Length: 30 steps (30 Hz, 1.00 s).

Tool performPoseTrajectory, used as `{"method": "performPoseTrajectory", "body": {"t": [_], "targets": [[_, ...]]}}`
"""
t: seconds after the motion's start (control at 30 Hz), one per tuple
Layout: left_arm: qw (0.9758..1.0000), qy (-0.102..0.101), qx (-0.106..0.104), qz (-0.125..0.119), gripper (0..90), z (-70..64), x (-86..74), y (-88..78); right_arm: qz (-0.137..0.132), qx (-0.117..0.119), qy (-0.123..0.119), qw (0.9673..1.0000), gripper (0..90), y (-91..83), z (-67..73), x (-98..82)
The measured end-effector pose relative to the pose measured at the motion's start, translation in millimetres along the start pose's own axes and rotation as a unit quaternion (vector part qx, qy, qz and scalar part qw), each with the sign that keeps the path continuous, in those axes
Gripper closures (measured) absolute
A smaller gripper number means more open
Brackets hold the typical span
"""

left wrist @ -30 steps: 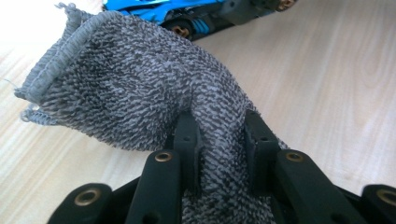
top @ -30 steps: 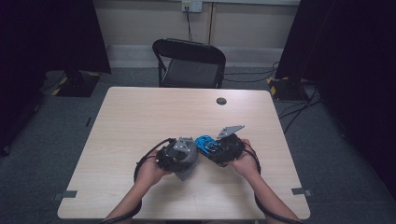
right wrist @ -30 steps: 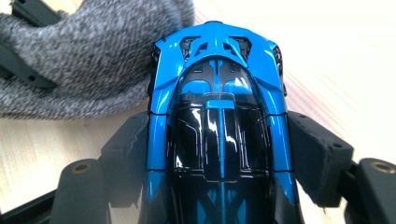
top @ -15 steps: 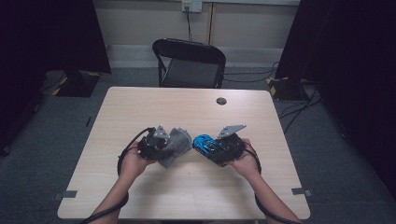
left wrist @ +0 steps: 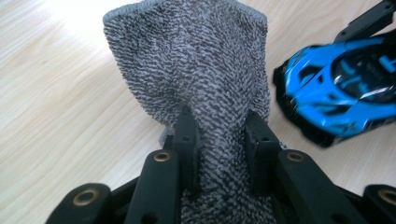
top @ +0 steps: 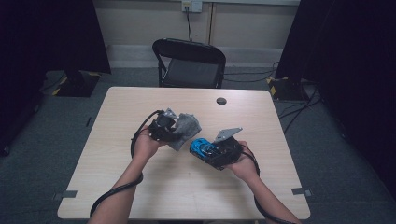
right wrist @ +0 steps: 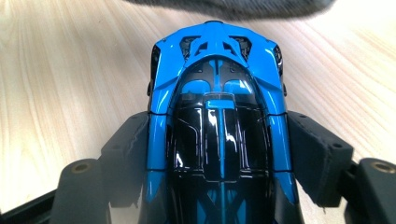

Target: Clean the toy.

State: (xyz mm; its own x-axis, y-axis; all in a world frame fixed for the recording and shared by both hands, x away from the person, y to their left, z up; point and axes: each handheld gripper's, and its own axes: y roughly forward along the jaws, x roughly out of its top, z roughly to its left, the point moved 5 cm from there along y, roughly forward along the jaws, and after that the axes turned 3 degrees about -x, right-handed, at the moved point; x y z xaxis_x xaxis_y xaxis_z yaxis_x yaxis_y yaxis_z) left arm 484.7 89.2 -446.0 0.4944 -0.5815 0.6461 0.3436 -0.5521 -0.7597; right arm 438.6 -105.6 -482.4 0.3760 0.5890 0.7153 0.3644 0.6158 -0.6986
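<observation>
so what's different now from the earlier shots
The left gripper, shut on the grey cloth, has drawn away from the blue toy car, leftward and toward the table's far side, opening a gap where cloth and car had met. The right gripper kept its place, shut on the car.

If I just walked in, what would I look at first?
Probably the shiny blue toy car, gripped by its sides in the right gripper just above the table, near its middle. Next, the fuzzy grey cloth pinched in the left gripper, right beside the car. Behind the table stands a black folding chair.
</observation>
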Motion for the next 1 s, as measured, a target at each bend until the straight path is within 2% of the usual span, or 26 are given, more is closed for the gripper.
{"method": "performPoseTrajectory", "body": {"t": [0.1,0.33,0.4,0.53,0.7,1.0], "targets": [[0.9998,0.002,-0.018,0.001,70.6,-5.4,5.2,5.8,0.004,0.002,-0.005,1.0,28.3,0.8,1.9,-0.5],[0.9993,0.009,-0.03,0.018,70.8,-9.5,3.4,9.9,0.007,-0.008,-0.009,0.9999,28.3,1.7,-0.3,-2.7],[0.999,0.008,-0.041,0.016,70.8,-10.5,2.3,9.1,0.007,-0.013,-0.009,0.9998,28.3,1.3,-1.2,-2.9],[0.9986,0.009,-0.048,0.018,70.8,-13.7,-0.8,9.2,0.009,-0.021,-0.011,0.9997,28.3,1.6,-3.4,-3.6],[0.9982,0.007,-0.056,0.019,70.8,-15.7,-4.7,9.6,0.008,-0.023,-0.007,0.9997,28.2,0.6,-5.3,-4.3],[0.9974,0.009,-0.069,0.019,70.8,-23.7,-15.7,9.1,0.003,-0.03,0.013,0.9995,28.3,-1.9,-17.4,-8.1]]}}
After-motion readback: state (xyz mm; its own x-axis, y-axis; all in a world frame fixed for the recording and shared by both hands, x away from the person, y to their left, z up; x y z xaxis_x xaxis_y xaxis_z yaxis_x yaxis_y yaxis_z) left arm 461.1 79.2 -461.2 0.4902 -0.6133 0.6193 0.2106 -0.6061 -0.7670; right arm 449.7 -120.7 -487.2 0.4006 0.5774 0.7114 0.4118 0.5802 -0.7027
